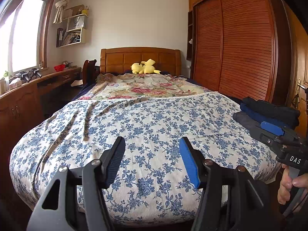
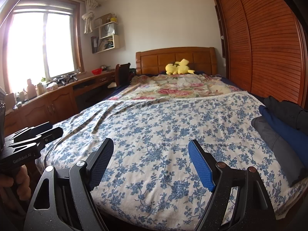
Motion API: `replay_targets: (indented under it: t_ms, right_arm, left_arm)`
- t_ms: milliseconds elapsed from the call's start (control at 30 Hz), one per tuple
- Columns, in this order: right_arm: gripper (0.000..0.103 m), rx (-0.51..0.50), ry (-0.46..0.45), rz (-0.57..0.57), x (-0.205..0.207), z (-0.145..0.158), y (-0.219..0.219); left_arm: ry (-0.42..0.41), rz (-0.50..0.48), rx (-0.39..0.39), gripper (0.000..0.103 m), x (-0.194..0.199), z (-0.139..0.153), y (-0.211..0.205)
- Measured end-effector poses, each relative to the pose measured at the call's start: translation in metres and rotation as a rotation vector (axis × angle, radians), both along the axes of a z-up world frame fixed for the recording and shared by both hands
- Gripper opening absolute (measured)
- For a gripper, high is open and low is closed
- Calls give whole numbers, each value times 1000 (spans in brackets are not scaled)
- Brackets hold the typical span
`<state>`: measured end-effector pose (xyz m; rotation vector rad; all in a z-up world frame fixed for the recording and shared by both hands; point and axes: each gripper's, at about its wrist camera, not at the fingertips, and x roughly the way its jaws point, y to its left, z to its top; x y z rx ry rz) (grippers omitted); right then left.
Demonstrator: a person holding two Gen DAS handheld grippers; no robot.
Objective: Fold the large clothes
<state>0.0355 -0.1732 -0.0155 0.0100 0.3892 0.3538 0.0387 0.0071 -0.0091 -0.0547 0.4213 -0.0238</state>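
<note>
- Folded clothes stack [image 1: 267, 113] lies at right edge of bed [image 1: 134, 134], near its foot.
- Plush toy [image 1: 144, 67] rests at head edge, before headboard [image 1: 140, 57].
- Wardrobe [image 1: 240, 48] stands right of bed; desk [image 1: 38, 84] left.

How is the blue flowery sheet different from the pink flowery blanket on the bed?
The blue flowery sheet has small blue blossoms on white; the pink flowery blanket has big pink and yellow blooms. The sheet covers the near end of the bed, while the blanket lies farther back, toward the yellow plush toy. The sheet's lace-trimmed edge overlaps the blanket. Both are floral, spread out and a bit wrinkled.
</note>
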Motion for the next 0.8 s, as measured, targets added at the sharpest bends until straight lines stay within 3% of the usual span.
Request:
replay_targets:
  t_ms: [800]
  right_arm:
    - [82, 0, -7, -5, -1, 1, 0]
  left_arm:
    - [-10, 0, 7, 58, -3, 2, -1]
